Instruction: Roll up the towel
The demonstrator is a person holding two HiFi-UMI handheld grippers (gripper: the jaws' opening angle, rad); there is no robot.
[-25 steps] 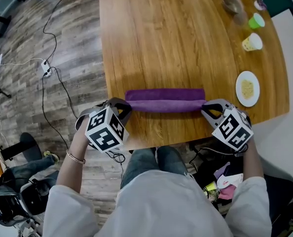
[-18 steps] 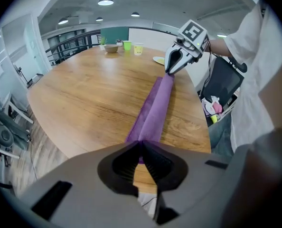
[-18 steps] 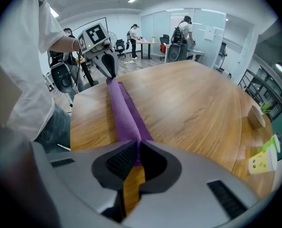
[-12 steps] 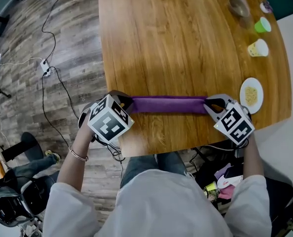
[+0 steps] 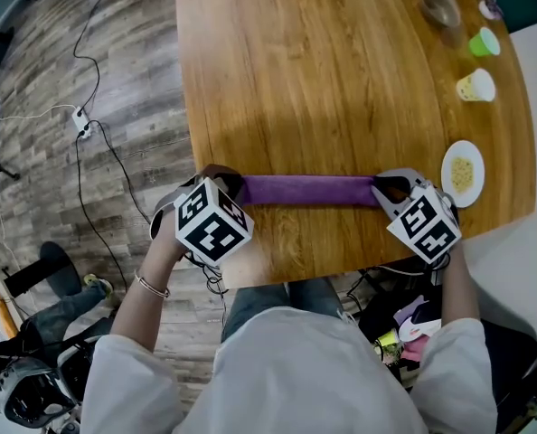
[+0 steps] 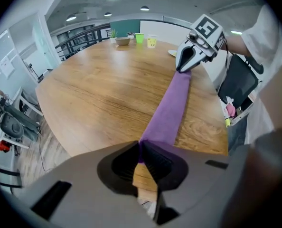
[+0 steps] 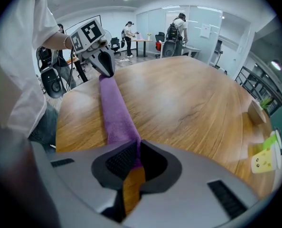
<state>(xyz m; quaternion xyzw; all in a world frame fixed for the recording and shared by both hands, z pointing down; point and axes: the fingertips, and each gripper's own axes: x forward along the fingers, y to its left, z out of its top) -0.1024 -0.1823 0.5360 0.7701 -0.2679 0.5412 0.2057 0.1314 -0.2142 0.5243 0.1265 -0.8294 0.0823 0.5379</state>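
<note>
Mid-roll: pinching the purple towel (image 5: pixel 309 190) by its ends, left claw (image 5: pixel 237 187) and right claw (image 5: pixel 380 189) both clamped on cloth, along the tabletop's (image 5: pixel 323 80) near edge. Next, probably (band looks flattish): turn both ends over together, keeping tension even.

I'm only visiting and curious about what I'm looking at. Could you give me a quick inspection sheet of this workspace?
Surface: wooden table, rounded edge.
Job's things: purple towel, a narrow strip along the near edge.
Clutter: plate, yellow cup, green cup and bowl at the far right.
Grippers: left gripper and right gripper each shut on a towel end.
Cables: cable and power strip on the plank floor.
Surroundings: people at desks far off.
</note>
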